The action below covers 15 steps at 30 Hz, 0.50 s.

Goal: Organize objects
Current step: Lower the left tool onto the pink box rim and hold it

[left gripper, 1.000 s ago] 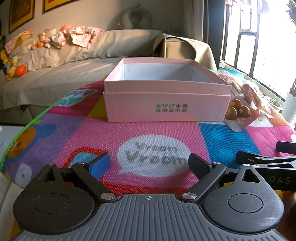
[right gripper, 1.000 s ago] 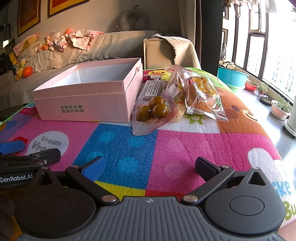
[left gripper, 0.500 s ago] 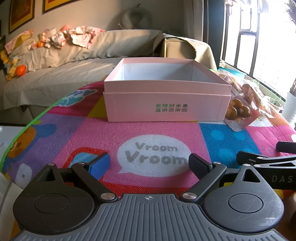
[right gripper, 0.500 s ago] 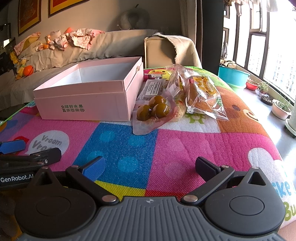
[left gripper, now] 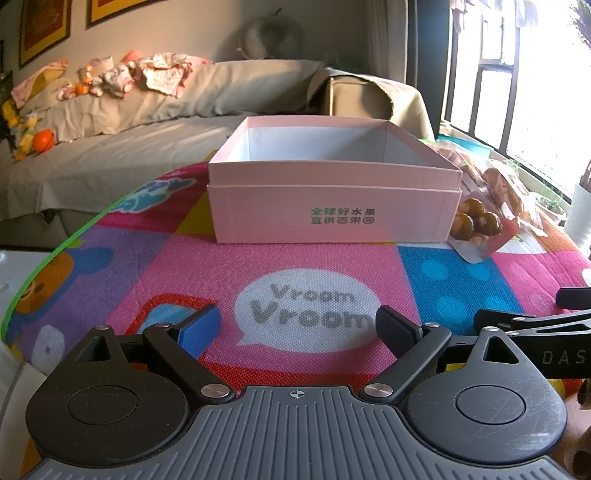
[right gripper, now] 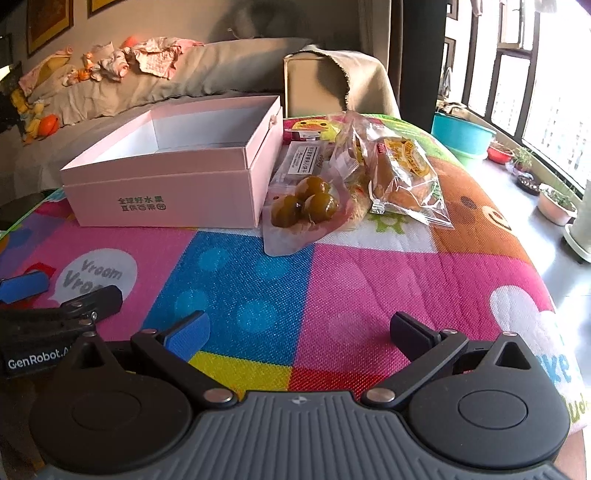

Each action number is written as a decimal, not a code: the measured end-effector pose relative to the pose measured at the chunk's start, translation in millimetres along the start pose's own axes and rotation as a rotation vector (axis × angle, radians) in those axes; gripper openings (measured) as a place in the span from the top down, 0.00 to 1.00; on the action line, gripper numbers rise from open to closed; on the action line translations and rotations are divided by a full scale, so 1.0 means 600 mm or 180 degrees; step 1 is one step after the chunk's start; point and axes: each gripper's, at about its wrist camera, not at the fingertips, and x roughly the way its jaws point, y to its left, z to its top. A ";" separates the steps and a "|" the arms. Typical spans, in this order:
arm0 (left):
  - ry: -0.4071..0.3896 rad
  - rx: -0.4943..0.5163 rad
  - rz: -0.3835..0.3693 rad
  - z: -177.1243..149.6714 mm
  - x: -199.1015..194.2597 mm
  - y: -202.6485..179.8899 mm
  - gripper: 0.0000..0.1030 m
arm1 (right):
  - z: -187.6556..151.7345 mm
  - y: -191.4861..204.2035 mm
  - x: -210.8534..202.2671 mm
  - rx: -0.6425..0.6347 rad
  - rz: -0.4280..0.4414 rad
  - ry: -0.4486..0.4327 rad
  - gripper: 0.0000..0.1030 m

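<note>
Beside the empty pink box, the snack packets are waiting; both grippers are hovering with jaws released, so the right gripper should grasp packet edges gently.

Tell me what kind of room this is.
Most likely a home living room. A long sofa under a grey cover carries scattered baby clothes and toys, framed pictures hang above it, and the work surface is a bright children's play mat beside a big window.
</note>
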 end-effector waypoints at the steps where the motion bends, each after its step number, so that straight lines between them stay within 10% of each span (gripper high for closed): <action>1: -0.0001 0.0004 0.0004 0.001 0.001 0.001 0.07 | 0.002 -0.002 0.000 0.0002 0.0013 0.0020 0.00; 9: 0.0046 -0.0020 -0.0074 0.011 -0.002 0.011 0.10 | 0.017 -0.013 -0.011 0.0064 0.0084 0.0046 0.00; 15: 0.0060 -0.0287 -0.0248 0.066 -0.022 0.045 0.14 | 0.053 -0.038 -0.088 0.0037 -0.0424 -0.0925 0.00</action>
